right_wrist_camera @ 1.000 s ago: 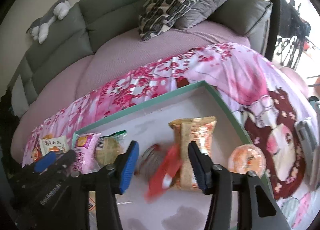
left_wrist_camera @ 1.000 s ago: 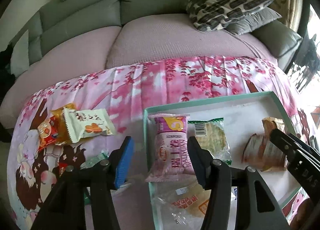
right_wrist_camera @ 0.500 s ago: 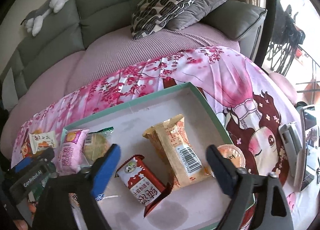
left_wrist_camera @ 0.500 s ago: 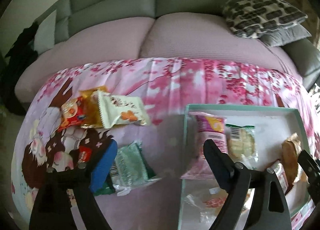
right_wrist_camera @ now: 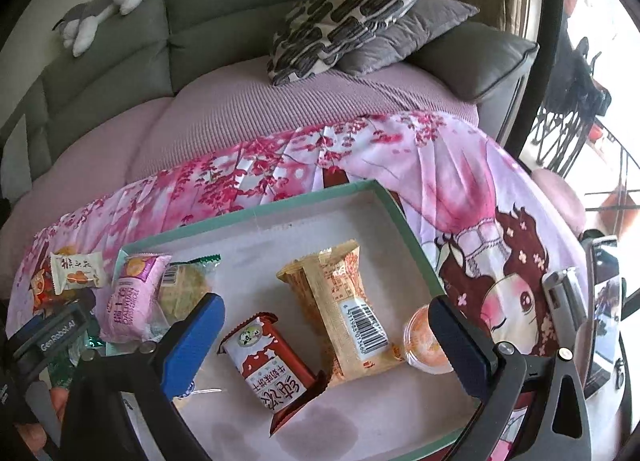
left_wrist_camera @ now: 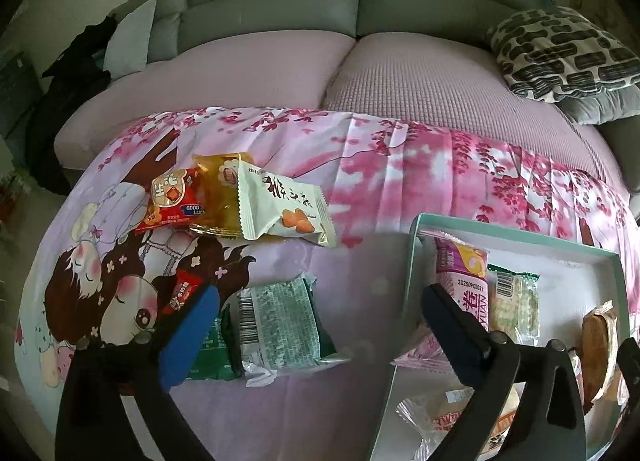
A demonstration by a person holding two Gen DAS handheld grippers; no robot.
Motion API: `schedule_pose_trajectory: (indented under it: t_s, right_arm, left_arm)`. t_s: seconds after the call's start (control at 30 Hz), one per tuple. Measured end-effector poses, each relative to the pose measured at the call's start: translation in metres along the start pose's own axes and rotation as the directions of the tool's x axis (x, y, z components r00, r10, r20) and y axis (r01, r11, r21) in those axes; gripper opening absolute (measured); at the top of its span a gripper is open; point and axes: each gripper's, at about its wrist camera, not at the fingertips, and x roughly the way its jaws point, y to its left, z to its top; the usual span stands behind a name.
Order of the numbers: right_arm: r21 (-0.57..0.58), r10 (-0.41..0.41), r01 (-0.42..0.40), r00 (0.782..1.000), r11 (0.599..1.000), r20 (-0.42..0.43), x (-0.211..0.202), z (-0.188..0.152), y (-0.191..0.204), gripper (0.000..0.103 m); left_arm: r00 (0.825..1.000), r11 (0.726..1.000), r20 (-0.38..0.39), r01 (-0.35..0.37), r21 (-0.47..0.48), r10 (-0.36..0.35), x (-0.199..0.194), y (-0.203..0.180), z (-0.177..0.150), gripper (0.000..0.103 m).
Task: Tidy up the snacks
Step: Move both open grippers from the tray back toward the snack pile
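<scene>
**Both tongs gaping over the snacks**

The left tongs (left_wrist_camera: 316, 325) hang wide open and empty above a green packet (left_wrist_camera: 280, 325) on the pink blanket (left_wrist_camera: 400, 165). The right tongs (right_wrist_camera: 326, 327), equally wide and empty, hover over the red packet (right_wrist_camera: 272, 365) inside the teal-rimmed tray (right_wrist_camera: 256, 213).

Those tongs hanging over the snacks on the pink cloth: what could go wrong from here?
The left tongs are open above two overlapping packets, a silver-green packet lying partly on a green one, so they might pinch both or let one slip. The tray rim sits close to the right finger and could be nudged. In the tray, the pink packet leans on that rim and might tip out.
</scene>
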Motion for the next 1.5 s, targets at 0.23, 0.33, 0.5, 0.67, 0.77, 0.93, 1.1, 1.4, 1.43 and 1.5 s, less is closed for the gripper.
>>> schedule_pose_trajectory:
  t_s: [0.23, 0.33, 0.5, 0.67, 0.77, 0.93, 1.1, 1.4, 1.43, 1.5]
  right_arm:
    - [0.009, 0.007, -0.007, 0.999, 1.000, 0.052, -0.009, 0.003, -0.001, 0.103]
    - [0.048, 0.027, -0.029, 0.998, 0.998, 0.054, -0.009, 0.003, -0.005, 0.103]
    - [0.091, 0.035, -0.041, 0.997, 0.995, 0.066, -0.010, 0.003, -0.010, 0.103]
    - [0.120, 0.056, -0.065, 0.995, 0.991, 0.078, -0.011, 0.002, -0.009, 0.103]
    - [0.108, 0.071, -0.082, 0.992, 0.991, 0.100, -0.014, 0.002, -0.003, 0.103]
    - [0.109, 0.115, -0.126, 0.988, 0.986, 0.108, -0.017, 0.001, 0.009, 0.103]
    - [0.076, 0.083, -0.093, 0.988, 0.993, 0.130, -0.022, 0.002, 0.025, 0.103]
    - [0.014, 0.169, -0.174, 0.971, 0.985, 0.168, -0.036, 0.000, 0.061, 0.103]
    - [-0.003, 0.177, -0.179, 0.969, 0.984, 0.172, -0.039, 0.000, 0.068, 0.103]
    - [-0.031, 0.195, -0.193, 0.966, 0.981, 0.172, -0.042, -0.001, 0.079, 0.103]
  left_arm:
    - [0.999, 0.999, 0.041, 0.009, 0.039, -0.011, -0.004, -0.014, -0.007, 0.101]
    - [0.999, 0.998, 0.050, 0.017, 0.065, -0.021, -0.008, -0.020, -0.007, 0.101]
    - [0.998, 0.997, 0.059, 0.025, 0.068, -0.029, -0.013, -0.021, -0.007, 0.101]
    - [0.997, 0.998, 0.068, 0.025, 0.056, -0.028, -0.017, -0.015, -0.007, 0.101]
    - [0.997, 0.998, 0.065, 0.038, 0.041, -0.041, -0.018, -0.008, -0.007, 0.101]
    - [0.994, 0.996, 0.061, 0.088, 0.020, -0.089, -0.024, 0.008, -0.004, 0.101]
    - [0.993, 0.997, 0.090, 0.080, 0.010, -0.080, -0.032, 0.025, 0.000, 0.101]
    - [0.988, 0.993, 0.135, 0.082, -0.080, -0.071, -0.045, 0.074, 0.008, 0.101]
    - [0.988, 0.993, 0.140, 0.074, -0.090, -0.061, -0.046, 0.080, 0.008, 0.101]
    - [0.989, 0.993, 0.143, 0.050, -0.108, -0.034, -0.048, 0.094, 0.009, 0.101]
